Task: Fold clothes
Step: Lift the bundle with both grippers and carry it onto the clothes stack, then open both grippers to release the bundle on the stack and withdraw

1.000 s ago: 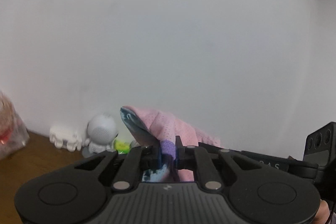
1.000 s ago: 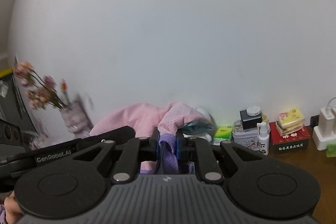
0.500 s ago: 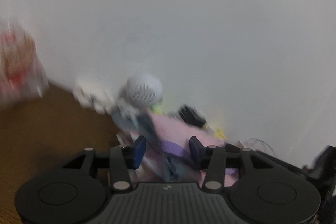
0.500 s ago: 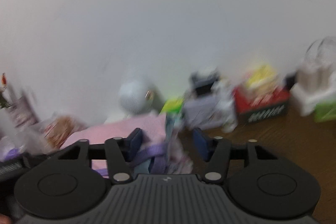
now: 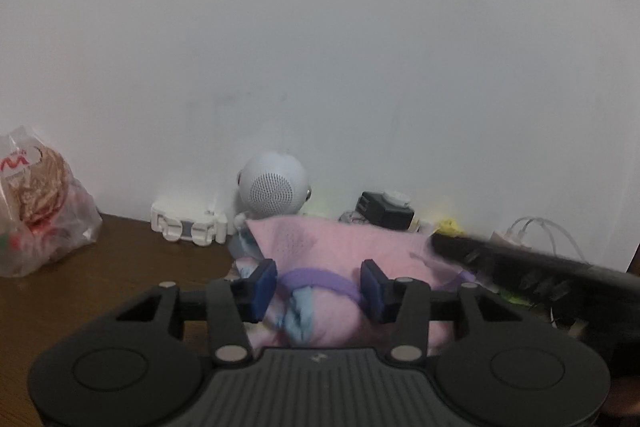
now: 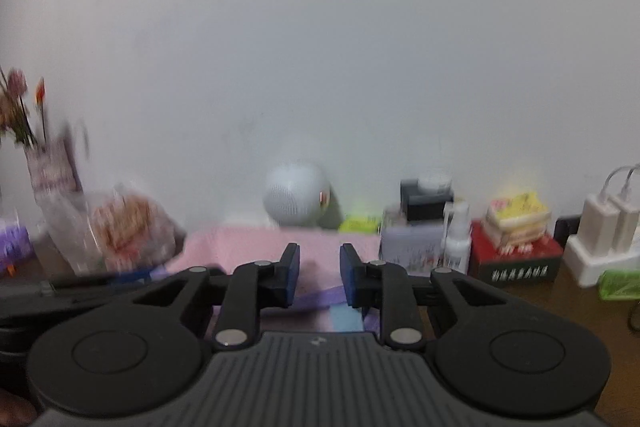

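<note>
Both grippers have come down since a second ago, when each was clamped on a raised fold of the pink garment; now the garment (image 5: pixel 340 247) lies on the brown table (image 5: pixel 120 259), its purple band and a bit of pale blue fabric showing between the pads.

Left gripper (image 5: pixel 318 287): jaws roughly half open and closing slightly, pads apart, with the purple band lying between them and no pad pressing on it. Right gripper (image 6: pixel 319 277): jaws narrowly apart and closing, with pink cloth (image 6: pixel 248 247) and the purple band seen in the gap; the pads do not press on it.

Writing: the clear plastic bag (image 5: pixel 36 203) at the left carries a red logo, too partial to read. The red and black box (image 6: pixel 516 259) bears a row of pale characters, blurred beyond reading. A yellow pack (image 6: pixel 516 213) sits on top of it.

Along the white wall behind the garment stand a round white speaker (image 5: pixel 274 189), a small white toy (image 5: pixel 186 221), a black-capped tin (image 6: pixel 416 239), a white spray bottle (image 6: pixel 458 239) and white chargers (image 6: pixel 604 227) with cables. A vase of flowers (image 6: pixel 48 163) stands at far left in the right view, heavily blurred. The other gripper's black body (image 5: pixel 540 275) crosses the left view's right side, covering part of the garment.
</note>
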A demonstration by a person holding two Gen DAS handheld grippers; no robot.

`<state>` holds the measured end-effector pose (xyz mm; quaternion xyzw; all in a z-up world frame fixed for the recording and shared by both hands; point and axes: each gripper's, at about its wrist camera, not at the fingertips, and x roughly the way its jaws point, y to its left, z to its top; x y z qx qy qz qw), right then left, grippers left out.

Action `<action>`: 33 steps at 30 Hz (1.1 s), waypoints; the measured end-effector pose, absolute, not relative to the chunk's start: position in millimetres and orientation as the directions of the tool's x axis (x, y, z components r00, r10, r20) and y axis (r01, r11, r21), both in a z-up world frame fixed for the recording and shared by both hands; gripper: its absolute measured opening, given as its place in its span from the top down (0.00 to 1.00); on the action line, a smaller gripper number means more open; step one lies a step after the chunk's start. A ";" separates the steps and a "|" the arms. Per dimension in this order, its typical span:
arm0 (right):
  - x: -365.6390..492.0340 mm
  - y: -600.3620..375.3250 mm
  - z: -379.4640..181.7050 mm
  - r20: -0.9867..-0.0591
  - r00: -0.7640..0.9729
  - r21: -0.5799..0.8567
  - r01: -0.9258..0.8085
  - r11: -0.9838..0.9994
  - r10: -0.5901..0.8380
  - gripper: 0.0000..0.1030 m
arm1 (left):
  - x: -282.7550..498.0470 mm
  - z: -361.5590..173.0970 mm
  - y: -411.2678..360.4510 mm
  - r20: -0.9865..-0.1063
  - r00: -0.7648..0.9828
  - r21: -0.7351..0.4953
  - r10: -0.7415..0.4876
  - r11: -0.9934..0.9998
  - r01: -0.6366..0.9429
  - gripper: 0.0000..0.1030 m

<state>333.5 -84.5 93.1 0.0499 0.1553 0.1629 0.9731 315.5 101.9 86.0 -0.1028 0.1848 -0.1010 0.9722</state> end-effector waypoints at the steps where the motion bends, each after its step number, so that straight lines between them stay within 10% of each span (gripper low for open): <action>1: 326.9 -88.9 104.4 -0.250 0.909 0.155 -0.303 0.940 0.334 0.78 | 310.1 92.7 103.3 -0.326 0.918 -0.234 -0.227 0.960 0.154 0.57; 8: 249.2 -128.7 158.0 -0.135 0.945 0.198 -0.269 0.942 0.298 0.60 | 229.0 161.2 95.9 -0.216 0.949 -0.203 -0.229 0.961 0.186 0.41; 11: 216.0 -141.7 162.6 -0.160 0.947 0.230 -0.238 0.944 0.278 0.45 | 188.3 158.6 85.4 -0.267 0.936 -0.206 -0.231 0.962 0.179 0.21; 19: 118.7 -164.3 127.0 -0.340 0.898 0.189 -0.227 0.955 0.280 0.06 | 81.6 95.1 51.0 -0.483 0.861 -0.200 -0.158 0.977 0.067 0.20; 25: 69.3 -175.2 70.4 -0.589 0.729 0.207 -0.282 0.937 0.350 0.02 | 33.7 51.9 32.9 -0.589 0.806 -0.153 -0.058 0.987 -0.041 0.20; 33: 41.3 -190.0 31.0 -0.595 0.764 0.131 -0.215 0.968 0.250 0.00 | 26.1 25.0 10.5 -0.607 0.795 -0.063 0.013 0.996 -0.065 0.20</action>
